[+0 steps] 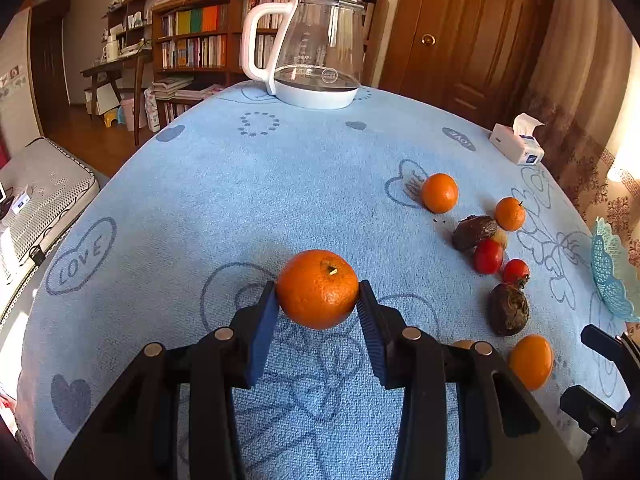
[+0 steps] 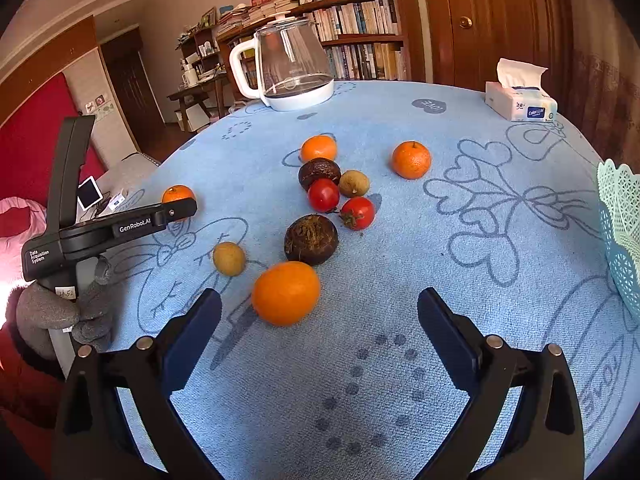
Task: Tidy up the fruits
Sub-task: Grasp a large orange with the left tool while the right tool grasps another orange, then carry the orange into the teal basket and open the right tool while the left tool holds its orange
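The left gripper (image 1: 318, 300) holds an orange (image 1: 317, 289) between its two fingers (image 1: 266, 320), and both pads press on its sides. This orange is round and bright, with a rough dimpled skin and a small dry stem on top. It is just above the blue cloth of the table (image 1: 240, 184), near the front, well apart from the other fruits.

The right gripper (image 2: 320, 316) has its fingers (image 2: 198, 322) wide, with nothing gripped. A smooth orange (image 2: 286, 293) lies on the cloth just ahead, nearer the left finger, and touches neither.

Behind it is a loose group: a dark wrinkled fruit (image 2: 311, 239), two red tomatoes (image 2: 323, 195) (image 2: 358, 213), a second dark fruit (image 2: 319, 172), and a small brownish-green fruit (image 2: 354, 183). Another small one (image 2: 229, 258) lies alone to the left. Two more oranges (image 2: 318, 148) (image 2: 411, 159) are further back. A pale green lace basket (image 2: 620, 224) stands at the right edge of the table.

At the far side stand a glass kettle (image 2: 288, 68) with a white handle, and a tissue pack (image 2: 520, 98).
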### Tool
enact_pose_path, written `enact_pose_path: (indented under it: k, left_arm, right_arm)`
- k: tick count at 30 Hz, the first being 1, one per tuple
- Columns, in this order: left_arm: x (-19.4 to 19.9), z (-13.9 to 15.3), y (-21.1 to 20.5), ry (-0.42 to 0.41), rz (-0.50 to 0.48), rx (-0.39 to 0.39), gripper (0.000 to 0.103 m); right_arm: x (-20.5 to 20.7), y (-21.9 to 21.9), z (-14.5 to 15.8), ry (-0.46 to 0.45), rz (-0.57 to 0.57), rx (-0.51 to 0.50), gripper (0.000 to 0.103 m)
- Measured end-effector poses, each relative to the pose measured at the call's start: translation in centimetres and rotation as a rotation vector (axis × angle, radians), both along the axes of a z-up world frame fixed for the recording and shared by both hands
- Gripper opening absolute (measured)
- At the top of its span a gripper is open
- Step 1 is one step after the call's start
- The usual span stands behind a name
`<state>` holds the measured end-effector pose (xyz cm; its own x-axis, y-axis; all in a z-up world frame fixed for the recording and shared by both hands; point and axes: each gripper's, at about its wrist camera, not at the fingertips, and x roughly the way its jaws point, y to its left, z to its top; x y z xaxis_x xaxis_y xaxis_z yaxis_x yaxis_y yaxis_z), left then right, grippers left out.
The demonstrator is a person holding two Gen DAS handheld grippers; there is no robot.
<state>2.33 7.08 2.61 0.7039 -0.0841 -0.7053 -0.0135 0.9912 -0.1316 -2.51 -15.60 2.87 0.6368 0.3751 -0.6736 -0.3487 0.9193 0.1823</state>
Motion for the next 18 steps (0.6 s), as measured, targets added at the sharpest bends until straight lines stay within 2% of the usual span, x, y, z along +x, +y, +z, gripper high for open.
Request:
enact_pose_path:
  k: [2,3,6,8,16,18]
  left_arm:
    - [-0.1,0.1,0.0,-0.004,0.004,0.002,0.041]
    - [0.0,0.0,0.1,-0.004,0.004,0.001,0.041]
    - [0.0,-0.1,0.1,0.0,0.006,-0.003,0.041]
    - [0.1,-0.1,0.1,0.002,0.007,-0.005,0.041]
    - [0.0,-0.2,0.1,0.004,0.004,-0.006,0.041]
    - [0.0,-0.2,0.1,0.005,0.003,-0.006,0.041]
  right_arm:
    - [0.2,0.9,-0.3,0.022,0.026,-0.022,0.08]
    - [0.4,1.3,-0.4,0.034,0.034,-0.029,0.077]
    - [1.0,2.2,-0.9,0.058,0.052,-0.045,0.074]
    - [1.4,2.6,-1.1,0.068,0.058,-0.054,0.065]
    - [2.8,2.8,-2.0,0.132,0.068,-0.033,0.046]
    - [2.7,2.8,-2.0,0.13,0.069,-0.029,0.045]
